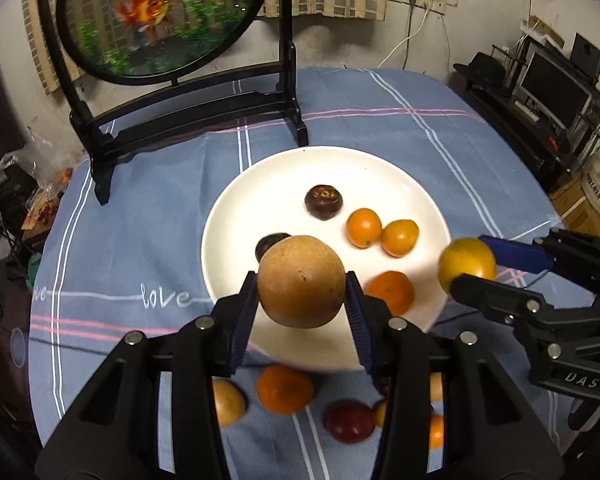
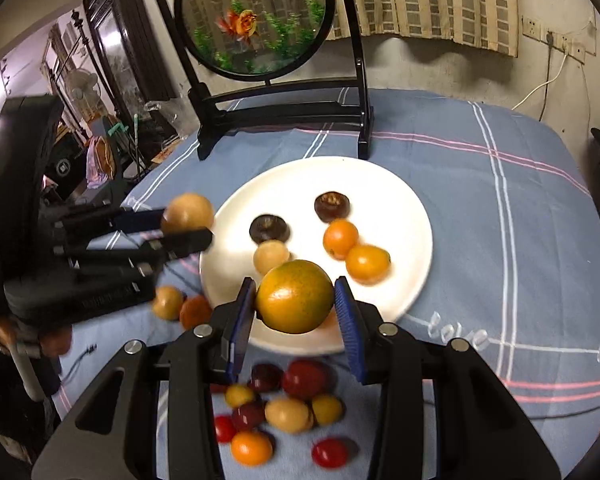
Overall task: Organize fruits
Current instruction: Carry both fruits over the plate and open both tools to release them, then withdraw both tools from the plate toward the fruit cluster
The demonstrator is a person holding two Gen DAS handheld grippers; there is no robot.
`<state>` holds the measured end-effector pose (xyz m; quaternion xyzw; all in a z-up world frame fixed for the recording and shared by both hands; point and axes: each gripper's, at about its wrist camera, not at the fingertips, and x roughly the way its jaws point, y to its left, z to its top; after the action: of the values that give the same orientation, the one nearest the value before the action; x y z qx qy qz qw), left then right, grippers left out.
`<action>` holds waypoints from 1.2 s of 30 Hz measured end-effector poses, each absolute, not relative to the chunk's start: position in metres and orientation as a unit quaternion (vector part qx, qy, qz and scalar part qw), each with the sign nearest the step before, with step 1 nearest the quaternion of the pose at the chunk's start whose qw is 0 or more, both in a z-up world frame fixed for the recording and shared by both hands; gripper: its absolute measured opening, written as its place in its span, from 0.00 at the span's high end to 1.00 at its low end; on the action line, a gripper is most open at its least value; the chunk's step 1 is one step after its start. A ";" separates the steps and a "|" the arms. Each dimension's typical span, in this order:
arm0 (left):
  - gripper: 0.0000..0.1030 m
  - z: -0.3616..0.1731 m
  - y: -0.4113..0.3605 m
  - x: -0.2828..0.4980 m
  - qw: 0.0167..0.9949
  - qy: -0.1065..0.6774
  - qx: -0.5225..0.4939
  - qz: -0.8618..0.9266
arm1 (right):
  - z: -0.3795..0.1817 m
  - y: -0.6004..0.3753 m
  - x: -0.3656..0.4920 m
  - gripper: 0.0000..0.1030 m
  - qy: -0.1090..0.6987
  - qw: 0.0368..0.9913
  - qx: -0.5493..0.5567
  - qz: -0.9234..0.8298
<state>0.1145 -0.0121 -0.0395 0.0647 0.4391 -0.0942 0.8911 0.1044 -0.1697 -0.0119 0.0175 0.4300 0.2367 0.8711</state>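
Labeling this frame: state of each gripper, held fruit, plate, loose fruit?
left gripper: shut on tan round fruit, above plate's near rim.
right gripper: shut on yellow-green citrus, above plate.
white plate: holds several fruits, partly filled.
loose fruit pile: on tablecloth, near side of plate.

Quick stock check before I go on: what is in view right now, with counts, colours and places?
Plate: one, white, centre of the table.
Dark fruits: two, brown-black, on the plate.
Small orange fruits: two, touching, on the plate's right side.
Pale fruit: one, tan, on the plate.
Loose fruits: a mixed pile, red, yellow, orange, on the cloth before the plate; exact count unclear.
Tablecloth: one, blue with stripes.
Fish screen: one, black frame, behind the plate.
Left gripper: holds a tan fruit above the plate's edge.
Right gripper: holds a yellow-green fruit.
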 end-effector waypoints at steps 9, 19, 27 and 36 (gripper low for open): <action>0.58 -0.058 -0.017 0.150 0.887 0.445 0.094 -0.078 | -0.032 -0.156 0.155 0.60 0.458 0.854 0.034 0.243; 0.42 -0.062 -0.011 0.160 0.892 0.438 0.090 -0.073 | -0.030 -0.163 0.172 0.36 0.454 0.855 0.058 0.243; 0.40 -0.038 0.009 0.145 0.903 0.421 0.068 -0.057 | 0.001 -0.186 0.143 0.36 0.423 0.877 0.045 0.225; 0.37 -0.032 0.030 0.083 0.905 0.419 0.058 -0.055 | -0.007 -0.205 0.052 0.36 0.433 0.873 0.012 0.224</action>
<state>0.0832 0.0300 -0.0322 0.0580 0.4189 -0.0549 0.9045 0.0517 -0.2050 -0.0065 0.0121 0.4326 0.2236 0.8733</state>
